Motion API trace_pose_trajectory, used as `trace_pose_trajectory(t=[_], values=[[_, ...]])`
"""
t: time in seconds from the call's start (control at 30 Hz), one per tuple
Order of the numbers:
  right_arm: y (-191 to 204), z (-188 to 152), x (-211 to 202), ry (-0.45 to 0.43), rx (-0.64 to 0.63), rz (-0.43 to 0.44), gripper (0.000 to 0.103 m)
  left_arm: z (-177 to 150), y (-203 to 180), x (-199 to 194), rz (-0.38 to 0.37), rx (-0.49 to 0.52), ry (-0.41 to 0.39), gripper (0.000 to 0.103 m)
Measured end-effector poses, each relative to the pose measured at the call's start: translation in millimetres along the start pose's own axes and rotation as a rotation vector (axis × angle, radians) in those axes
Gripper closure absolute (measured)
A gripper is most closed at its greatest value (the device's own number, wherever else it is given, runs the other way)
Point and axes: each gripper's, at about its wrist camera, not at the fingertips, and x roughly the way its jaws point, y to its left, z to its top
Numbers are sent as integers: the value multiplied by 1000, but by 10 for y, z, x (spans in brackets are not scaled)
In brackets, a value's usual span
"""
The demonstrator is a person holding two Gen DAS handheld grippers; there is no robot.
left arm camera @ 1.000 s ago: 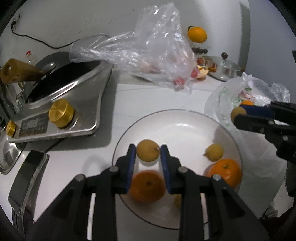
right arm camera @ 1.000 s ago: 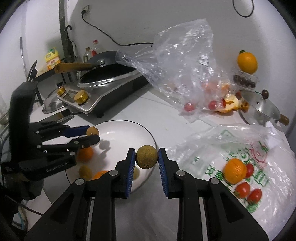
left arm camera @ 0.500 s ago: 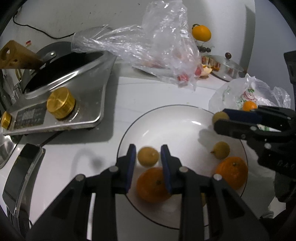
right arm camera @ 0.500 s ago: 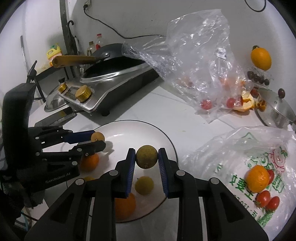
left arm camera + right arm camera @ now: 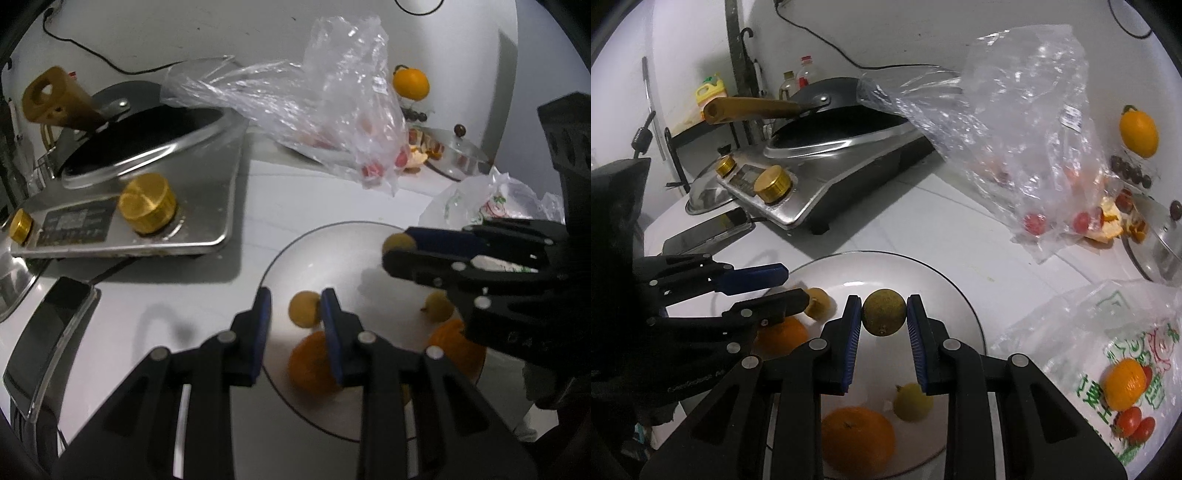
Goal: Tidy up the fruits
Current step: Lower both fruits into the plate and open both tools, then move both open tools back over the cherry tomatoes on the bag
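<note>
Blue-padded left gripper (image 5: pixel 295 319) stands narrow over the near-left part of the round white plate (image 5: pixel 325 254). A small yellow round fruit (image 5: pixel 304 308) sits at its tips against one pad only, so I cannot tell whether it is gripped. Rightward, the right gripper (image 5: pixel 884 314) clamps a brown-green round fruit (image 5: pixel 884 306) above the plate's middle, with bare plate straight below.

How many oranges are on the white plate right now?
2. One orange lies by the left hand-held gripper, the other orange at the white plate's near edge. More may hide under the grippers.
</note>
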Motion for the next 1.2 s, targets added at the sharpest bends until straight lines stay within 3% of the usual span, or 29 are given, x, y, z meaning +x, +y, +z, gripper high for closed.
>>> trace_pose_trajectory(t=[0.7,1.2], values=[[140,194,533,152,41,25,76,-43,261,-95,24,-49,-10,72],[109,174,302,102,45,-9,75,-25,99,-208,12,-28,-29,72]])
